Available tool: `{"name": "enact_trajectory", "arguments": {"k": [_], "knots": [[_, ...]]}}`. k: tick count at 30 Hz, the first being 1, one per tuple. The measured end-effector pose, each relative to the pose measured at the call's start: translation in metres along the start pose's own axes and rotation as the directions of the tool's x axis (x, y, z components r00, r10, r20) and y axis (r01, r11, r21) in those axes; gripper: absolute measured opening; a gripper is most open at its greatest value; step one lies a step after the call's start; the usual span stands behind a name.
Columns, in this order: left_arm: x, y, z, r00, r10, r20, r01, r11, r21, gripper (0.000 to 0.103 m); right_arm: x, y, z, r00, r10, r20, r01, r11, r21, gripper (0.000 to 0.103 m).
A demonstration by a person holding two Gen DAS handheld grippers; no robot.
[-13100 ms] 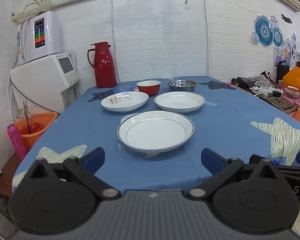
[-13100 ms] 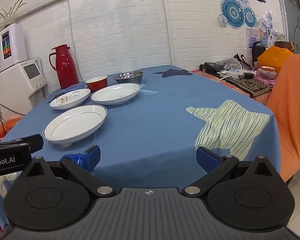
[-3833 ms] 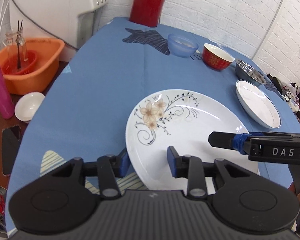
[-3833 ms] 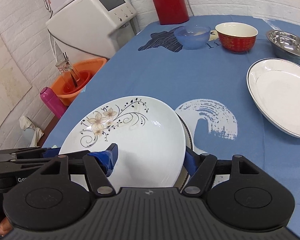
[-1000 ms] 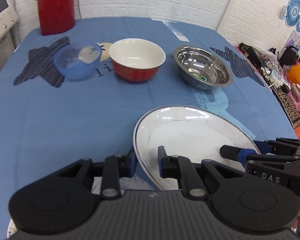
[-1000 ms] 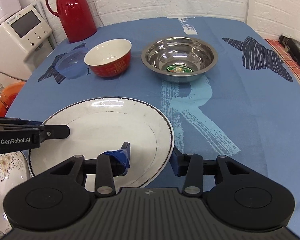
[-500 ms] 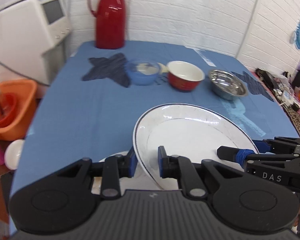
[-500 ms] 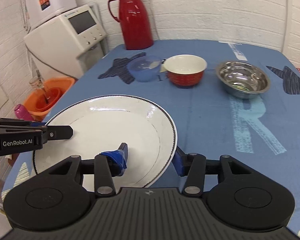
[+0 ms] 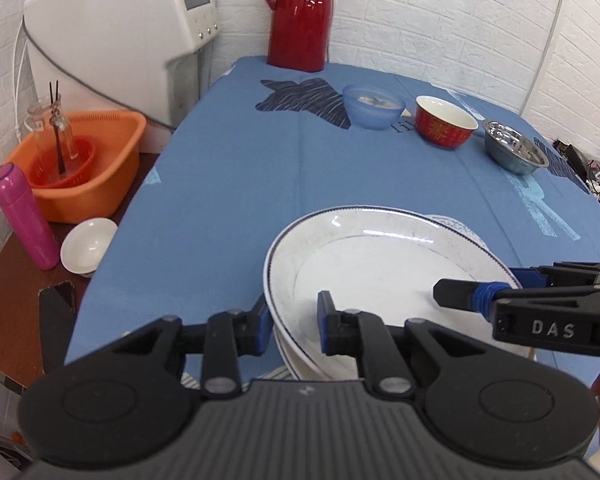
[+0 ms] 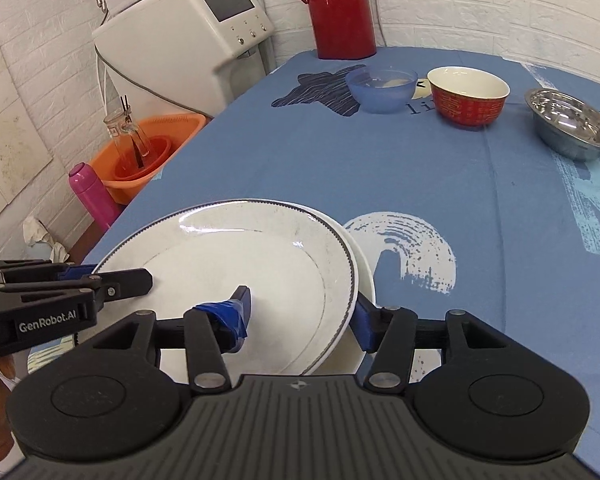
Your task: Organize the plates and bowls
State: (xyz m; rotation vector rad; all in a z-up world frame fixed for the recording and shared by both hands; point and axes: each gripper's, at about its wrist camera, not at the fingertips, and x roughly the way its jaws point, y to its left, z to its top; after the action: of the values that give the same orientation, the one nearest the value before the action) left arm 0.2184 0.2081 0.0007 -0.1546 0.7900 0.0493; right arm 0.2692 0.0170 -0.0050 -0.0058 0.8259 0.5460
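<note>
A white plate with a dark rim line point(image 9: 380, 256) point(image 10: 240, 248) is held between both grippers just above a stack of plates point(image 9: 300, 364) point(image 10: 364, 276) at the near edge of the blue table. My left gripper point(image 9: 291, 318) is shut on the plate's left rim. On the plate's right rim my right gripper point(image 10: 300, 314) is shut too. Further back stand a blue bowl point(image 9: 374, 106) point(image 10: 382, 86), a red bowl point(image 9: 446, 126) point(image 10: 468, 98) and a steel bowl point(image 9: 514, 150) point(image 10: 572, 124) in a row.
A red thermos point(image 9: 300, 16) stands at the table's far end, beside a white appliance point(image 9: 120, 36). Left of the table sit an orange basin point(image 9: 76, 160) with a glass jar, a pink bottle point(image 9: 26, 216) and a small white bowl point(image 9: 88, 246).
Both grippers have carried the rimmed plate back from the table's middle to the near left, and lowered it over the plate stack. The bowls now lie farther away.
</note>
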Motion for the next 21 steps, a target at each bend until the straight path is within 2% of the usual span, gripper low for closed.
{"name": "enact_trajectory", "arguments": {"k": [5,7,9,13,14,18,21], "knots": [[0.005,0.01,-0.005,0.999,-0.045,-0.008,0.045,0.998,-0.036,0.015,0.001,0.003,-0.002,1.0,0.006,-0.014,-0.007,1.0,-0.017,0.04],[0.006,0.012,-0.005,0.998,-0.064,-0.02,0.063,0.997,-0.049,0.022,0.003,0.004,-0.002,1.0,0.006,-0.012,-0.007,1.0,-0.011,0.04],[0.005,0.011,-0.006,0.996,-0.087,-0.017,0.086,0.995,-0.047,0.034,0.005,0.005,-0.002,1.0,0.003,-0.014,-0.003,1.0,-0.019,0.04],[0.004,0.012,-0.005,0.991,-0.128,-0.026,0.126,0.99,-0.061,0.045,0.004,0.002,-0.002,1.0,0.019,-0.021,-0.02,1.0,-0.01,0.04],[0.003,0.014,-0.005,0.988,-0.15,-0.029,0.147,0.986,-0.073,0.051,0.004,0.001,-0.002,0.999,0.025,-0.024,-0.026,1.0,-0.004,0.04],[-0.001,0.021,-0.003,0.978,-0.202,-0.052,0.195,0.975,-0.104,0.053,0.002,-0.002,-0.001,0.999,0.039,-0.027,-0.038,0.999,0.023,0.04],[-0.007,0.023,-0.001,0.977,-0.211,-0.044,0.206,0.973,-0.101,0.054,-0.001,-0.006,0.001,0.999,0.045,-0.026,-0.043,0.997,0.06,0.04]]}}
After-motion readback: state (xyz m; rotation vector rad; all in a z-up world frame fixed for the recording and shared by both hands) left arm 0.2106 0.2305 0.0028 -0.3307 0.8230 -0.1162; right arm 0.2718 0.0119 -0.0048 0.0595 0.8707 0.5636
